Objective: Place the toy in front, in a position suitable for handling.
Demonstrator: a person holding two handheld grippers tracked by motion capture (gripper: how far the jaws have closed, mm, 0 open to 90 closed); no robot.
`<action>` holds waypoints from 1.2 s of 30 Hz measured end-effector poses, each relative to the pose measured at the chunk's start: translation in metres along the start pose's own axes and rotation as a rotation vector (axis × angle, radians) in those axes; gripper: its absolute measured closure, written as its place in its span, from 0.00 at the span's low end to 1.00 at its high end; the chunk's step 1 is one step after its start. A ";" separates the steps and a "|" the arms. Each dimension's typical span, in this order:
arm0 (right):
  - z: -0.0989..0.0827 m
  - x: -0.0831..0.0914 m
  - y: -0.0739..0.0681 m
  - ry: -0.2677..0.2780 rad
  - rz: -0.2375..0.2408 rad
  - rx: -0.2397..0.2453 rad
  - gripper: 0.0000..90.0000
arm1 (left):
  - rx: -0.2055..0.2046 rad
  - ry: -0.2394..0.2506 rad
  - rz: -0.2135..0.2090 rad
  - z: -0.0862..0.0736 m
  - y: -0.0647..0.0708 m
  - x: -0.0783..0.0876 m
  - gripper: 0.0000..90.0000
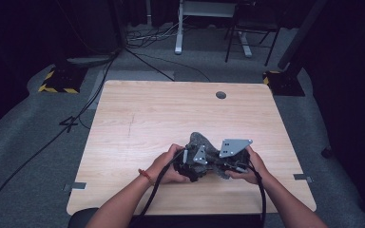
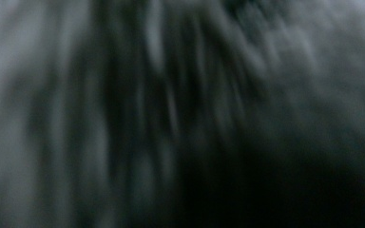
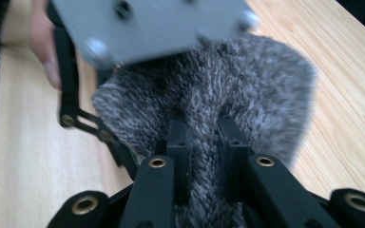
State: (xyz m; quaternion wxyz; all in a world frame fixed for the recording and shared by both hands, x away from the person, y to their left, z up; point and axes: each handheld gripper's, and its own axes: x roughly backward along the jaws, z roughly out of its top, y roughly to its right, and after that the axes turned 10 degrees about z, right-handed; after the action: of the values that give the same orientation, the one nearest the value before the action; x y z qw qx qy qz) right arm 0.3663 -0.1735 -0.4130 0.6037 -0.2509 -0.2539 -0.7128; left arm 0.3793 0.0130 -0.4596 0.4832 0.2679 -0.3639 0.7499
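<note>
My right claw (image 3: 204, 137) and left claw (image 1: 193, 167) both pinch the grey knit garment (image 3: 228, 85) bunched near the surface's (image 1: 138, 118) front edge. It's soft, light, floppy; I'd grab thick folds, not loose edges.

The right tongs (image 3: 204, 137) rise from the bottom edge, their two black jaws pinched on a fold of fuzzy grey knitted cloth (image 3: 247, 80). The cloth bunches up just beyond the jaws and rests on a pale wooden table (image 3: 351, 95). Past the cloth, the left tongs' grey plate (image 3: 157, 26) tilts overhead, with a hand (image 3: 45, 47) beside it.
</note>
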 end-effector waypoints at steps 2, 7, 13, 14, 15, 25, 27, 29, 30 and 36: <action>0.001 -0.001 -0.001 0.000 0.002 0.005 0.88 | 0.006 0.000 0.007 -0.001 0.000 0.001 0.38; -0.001 0.002 -0.001 0.005 0.002 0.003 0.88 | 0.007 -0.003 0.039 -0.001 -0.003 0.005 0.38; -0.015 0.009 0.008 -0.006 -0.033 -0.034 0.88 | 0.037 0.019 0.040 -0.005 -0.009 0.011 0.38; -0.020 0.011 0.012 -0.002 -0.048 -0.055 0.88 | 0.051 0.040 0.038 -0.006 -0.011 0.014 0.38; -0.020 0.011 0.012 -0.002 -0.048 -0.055 0.88 | 0.051 0.040 0.038 -0.006 -0.011 0.014 0.38; -0.046 0.015 0.024 0.022 -0.046 -0.168 0.88 | 0.097 0.161 -0.018 -0.007 -0.012 0.031 0.38; -0.047 0.015 0.025 0.036 -0.030 -0.177 0.88 | 0.092 0.166 -0.018 -0.006 -0.011 0.032 0.38; -0.047 0.017 0.026 0.083 0.002 -0.187 0.88 | 0.084 0.159 -0.016 -0.005 -0.009 0.031 0.38; -0.045 0.019 0.024 0.127 0.027 -0.177 0.88 | 0.086 0.162 -0.024 -0.005 -0.008 0.030 0.38; -0.042 0.019 0.018 0.174 0.052 -0.160 0.89 | 0.084 0.153 -0.039 -0.003 -0.006 0.023 0.37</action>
State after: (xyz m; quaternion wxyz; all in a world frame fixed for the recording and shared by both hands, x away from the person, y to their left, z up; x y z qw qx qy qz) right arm 0.3796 -0.2177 -0.4304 0.6198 -0.2421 -0.1364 -0.7339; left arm 0.3759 0.0294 -0.4418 0.5124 0.2368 -0.2886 0.7733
